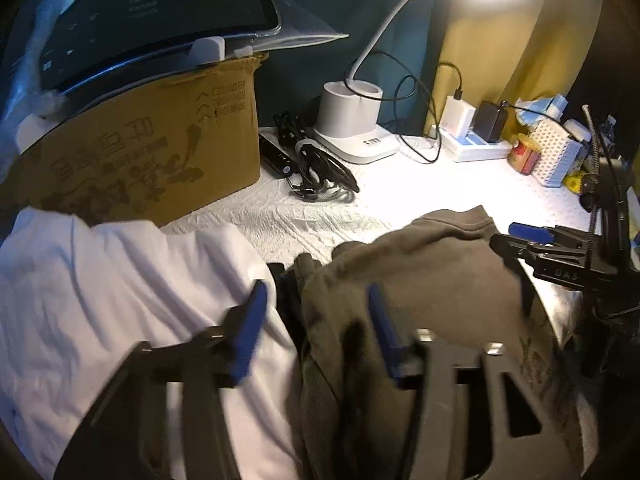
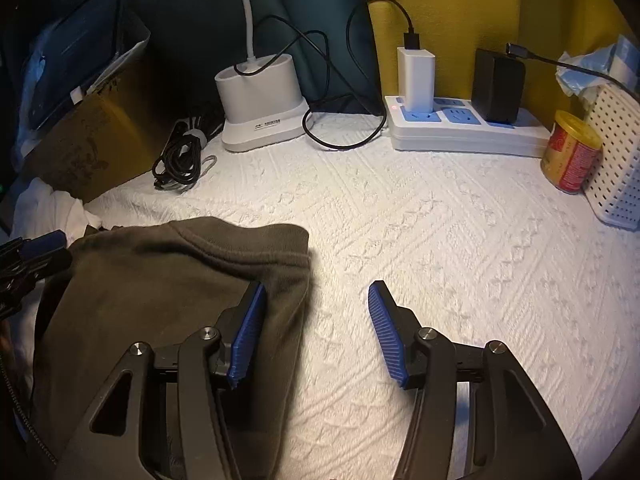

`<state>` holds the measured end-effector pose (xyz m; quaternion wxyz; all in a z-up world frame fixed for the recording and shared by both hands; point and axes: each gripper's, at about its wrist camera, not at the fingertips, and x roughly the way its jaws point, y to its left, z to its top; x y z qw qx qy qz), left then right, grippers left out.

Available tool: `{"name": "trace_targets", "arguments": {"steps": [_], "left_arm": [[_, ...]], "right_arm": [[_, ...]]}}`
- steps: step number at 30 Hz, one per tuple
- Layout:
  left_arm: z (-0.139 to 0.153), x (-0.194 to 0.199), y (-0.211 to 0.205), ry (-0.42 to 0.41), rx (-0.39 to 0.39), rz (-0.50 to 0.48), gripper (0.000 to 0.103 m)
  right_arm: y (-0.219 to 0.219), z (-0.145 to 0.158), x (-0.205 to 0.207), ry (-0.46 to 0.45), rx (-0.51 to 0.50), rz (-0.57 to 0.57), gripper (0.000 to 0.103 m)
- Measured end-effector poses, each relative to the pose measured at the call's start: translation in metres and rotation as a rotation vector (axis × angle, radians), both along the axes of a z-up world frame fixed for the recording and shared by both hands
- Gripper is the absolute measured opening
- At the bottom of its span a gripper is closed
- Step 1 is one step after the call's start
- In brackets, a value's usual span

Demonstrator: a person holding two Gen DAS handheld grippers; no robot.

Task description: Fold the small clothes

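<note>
A dark olive-grey garment lies folded on the white textured cloth; it also shows in the right wrist view. My left gripper is open above its left edge, beside a white garment. My right gripper is open; its left finger hovers over the dark garment's right edge, its right finger over bare cloth. The right gripper also shows in the left wrist view, at the garment's right side. The left gripper shows in the right wrist view.
A cardboard box with a tablet on top stands at the back left. A white lamp base, coiled cables, a power strip with chargers, a red-yellow can and a white perforated basket line the back.
</note>
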<state>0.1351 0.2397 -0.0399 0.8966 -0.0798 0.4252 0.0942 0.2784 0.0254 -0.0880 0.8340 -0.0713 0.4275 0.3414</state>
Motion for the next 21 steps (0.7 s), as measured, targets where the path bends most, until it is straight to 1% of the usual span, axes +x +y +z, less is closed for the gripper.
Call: {"name": "trace_targets", "arguments": {"steps": [2,8,16,21], "left_arm": [[0.0,-0.007,-0.004,0.003,-0.013,-0.005,0.056],[-0.005,-0.027,-0.018,0.019,-0.019,-0.019,0.056],[-0.011,-0.055,-0.03,0.045,-0.002,-0.035,0.056],[-0.023,-0.068,-0.028,0.068,0.016,-0.01,0.057]], "right_arm": [[-0.002,0.001,-0.005,-0.003,0.001,0.003,0.056],[-0.006,0.003,-0.023,-0.012,-0.004,0.016,0.056],[-0.016,0.005,-0.055,-0.011,-0.015,0.039,0.056],[-0.023,-0.003,-0.081,-0.001,-0.033,0.064,0.056]]}}
